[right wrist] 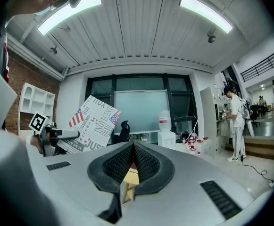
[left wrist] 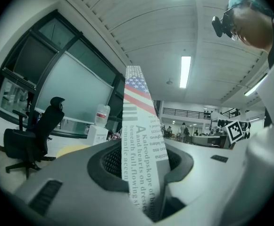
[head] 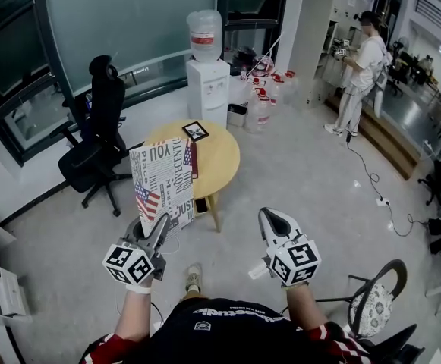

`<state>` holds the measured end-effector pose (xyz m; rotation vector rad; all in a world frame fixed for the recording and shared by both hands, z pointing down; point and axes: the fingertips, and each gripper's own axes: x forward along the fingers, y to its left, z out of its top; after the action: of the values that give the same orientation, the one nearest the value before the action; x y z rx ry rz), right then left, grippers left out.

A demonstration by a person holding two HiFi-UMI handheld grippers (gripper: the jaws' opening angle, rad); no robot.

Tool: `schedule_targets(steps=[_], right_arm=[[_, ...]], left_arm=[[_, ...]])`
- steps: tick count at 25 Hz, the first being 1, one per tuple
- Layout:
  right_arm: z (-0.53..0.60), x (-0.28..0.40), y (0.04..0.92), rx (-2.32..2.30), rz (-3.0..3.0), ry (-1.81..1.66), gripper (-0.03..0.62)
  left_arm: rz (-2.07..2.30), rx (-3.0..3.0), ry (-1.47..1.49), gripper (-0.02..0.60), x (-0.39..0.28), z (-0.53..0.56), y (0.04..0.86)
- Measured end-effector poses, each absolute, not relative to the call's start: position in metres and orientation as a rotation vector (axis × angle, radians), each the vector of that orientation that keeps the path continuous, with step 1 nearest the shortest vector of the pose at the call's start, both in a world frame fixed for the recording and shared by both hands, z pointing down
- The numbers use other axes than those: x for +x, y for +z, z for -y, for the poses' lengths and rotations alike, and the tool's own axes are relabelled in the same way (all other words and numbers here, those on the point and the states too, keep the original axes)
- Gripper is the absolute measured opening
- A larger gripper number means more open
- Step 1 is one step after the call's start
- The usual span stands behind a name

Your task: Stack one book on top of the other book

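Note:
My left gripper (head: 158,230) is shut on the lower edge of a large book (head: 162,182) printed with newspaper text and US flags, and holds it upright in front of the round wooden table (head: 224,158). In the left gripper view the book's edge (left wrist: 139,140) rises between the jaws of that gripper (left wrist: 139,173). A dark red book (head: 195,160) lies on the table, mostly hidden behind the held one. My right gripper (head: 270,218) hangs to the right, short of the table, shut with nothing between its jaws (right wrist: 133,147). The right gripper view shows the held book (right wrist: 93,122) at its left.
A black-framed square card (head: 196,131) lies on the table's far side. A black office chair (head: 99,135) stands to the left, a water dispenser (head: 207,70) and several water bottles (head: 269,89) behind. A person (head: 360,70) stands far right. Another chair (head: 376,302) is near my right.

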<state>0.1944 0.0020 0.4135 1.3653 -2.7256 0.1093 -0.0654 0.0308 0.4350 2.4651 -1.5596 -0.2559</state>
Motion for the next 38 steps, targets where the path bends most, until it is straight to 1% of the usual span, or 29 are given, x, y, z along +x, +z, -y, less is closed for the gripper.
schedule_targets(steps=[9,15,19,23,38], right_arm=[[0.076,0.160,0.400,1.392,2.689,0.111,0.028],[0.127,0.113,0.392,1.355,2.692,0.107,0.028],[0.170,0.078,0.372,1.352,2.693,0.089,0.028],[0.207,0.056,0.361,1.350,2.675,0.081,0.028],[0.254,0.023,0.429,1.430,2.673,0.077,0.028]], left_arm=[[1.532,2.455,-0.246,0.158,-0.103,0.048,0.431],[1.515,2.448,-0.251,0.158,-0.138,0.093,0.428],[1.500,2.446,-0.256,0.158,-0.167,0.134,0.417],[1.493,2.441,-0.230,0.158,-0.191,0.177,0.412],[1.393,2.484,-0.237,0.158,-0.215,0.244,0.482]])
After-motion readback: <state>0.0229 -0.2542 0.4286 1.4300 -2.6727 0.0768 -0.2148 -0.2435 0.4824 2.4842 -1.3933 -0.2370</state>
